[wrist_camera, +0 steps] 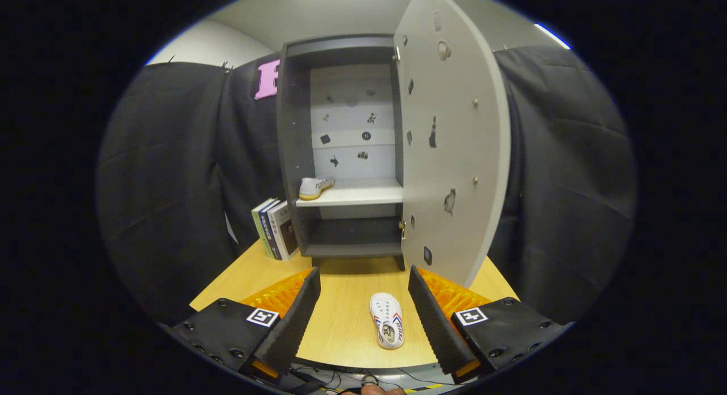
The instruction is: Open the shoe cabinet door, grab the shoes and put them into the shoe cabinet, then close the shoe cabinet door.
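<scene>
A grey shoe cabinet (295, 156) stands at the far end of the wooden table (341, 321), its door (454, 145) swung wide open to the right. On the white shelf (352, 195) inside, at its left end, sits one white shoe with a yellow sole (314, 187). A second white shoe (387, 320) with red and blue marks lies on the table between my fingers, nearer the right one. My gripper (363, 284) is open, with nothing touching its fingers.
A few upright books (275, 229) lean against the cabinet's left side. The open door's lower edge hangs just beyond my right finger (434, 321). Black cloth walls close the booth on both sides. Cables run below the table's near edge.
</scene>
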`<state>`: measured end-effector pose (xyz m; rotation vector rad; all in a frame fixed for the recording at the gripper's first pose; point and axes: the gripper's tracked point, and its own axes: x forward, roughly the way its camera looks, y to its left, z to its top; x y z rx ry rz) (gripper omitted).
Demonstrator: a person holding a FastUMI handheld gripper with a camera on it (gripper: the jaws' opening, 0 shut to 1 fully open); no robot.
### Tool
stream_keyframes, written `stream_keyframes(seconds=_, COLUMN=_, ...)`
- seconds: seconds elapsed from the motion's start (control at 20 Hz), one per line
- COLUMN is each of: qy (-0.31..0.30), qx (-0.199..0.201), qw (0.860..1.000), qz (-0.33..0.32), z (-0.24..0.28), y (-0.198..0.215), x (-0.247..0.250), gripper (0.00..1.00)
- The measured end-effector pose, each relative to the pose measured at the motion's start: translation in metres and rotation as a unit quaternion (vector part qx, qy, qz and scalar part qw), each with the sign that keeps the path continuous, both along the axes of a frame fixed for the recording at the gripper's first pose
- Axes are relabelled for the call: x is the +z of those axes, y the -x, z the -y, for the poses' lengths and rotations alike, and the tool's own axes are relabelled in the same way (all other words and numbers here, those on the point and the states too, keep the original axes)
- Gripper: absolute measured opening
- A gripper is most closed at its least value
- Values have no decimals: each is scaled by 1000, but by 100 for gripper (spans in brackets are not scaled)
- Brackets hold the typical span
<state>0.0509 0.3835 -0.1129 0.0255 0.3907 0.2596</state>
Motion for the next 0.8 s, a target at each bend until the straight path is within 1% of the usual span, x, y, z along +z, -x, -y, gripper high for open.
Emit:
stream_keyframes(seconds=0.2, qy=23, qx=20, qw=998, qz=-51, z=-23, y=-26, x=-70, gripper=97)
stream_keyframes(seconds=0.3, qy=29, qx=22, qw=996, qz=-76, z=-28, y=-41, x=-104, gripper=97)
stream_keyframes(seconds=0.5, qy=61, qx=20, qw=988, qz=-137, z=-28, y=-65, x=-178, gripper=97)
stream_keyframes(seconds=0.6, qy=59, qx=20, qw=985, qz=-158, z=-28, y=-74, x=-211, gripper=97)
stream_keyframes(seconds=0.7, qy=63, qx=11, qw=980, qz=-188, z=-21, y=-83, x=-246, gripper=98)
stream_keyframes(seconds=0.8, qy=77, qx=1, qw=978, qz=-195, z=-15, y=-99, x=-268, gripper=98)
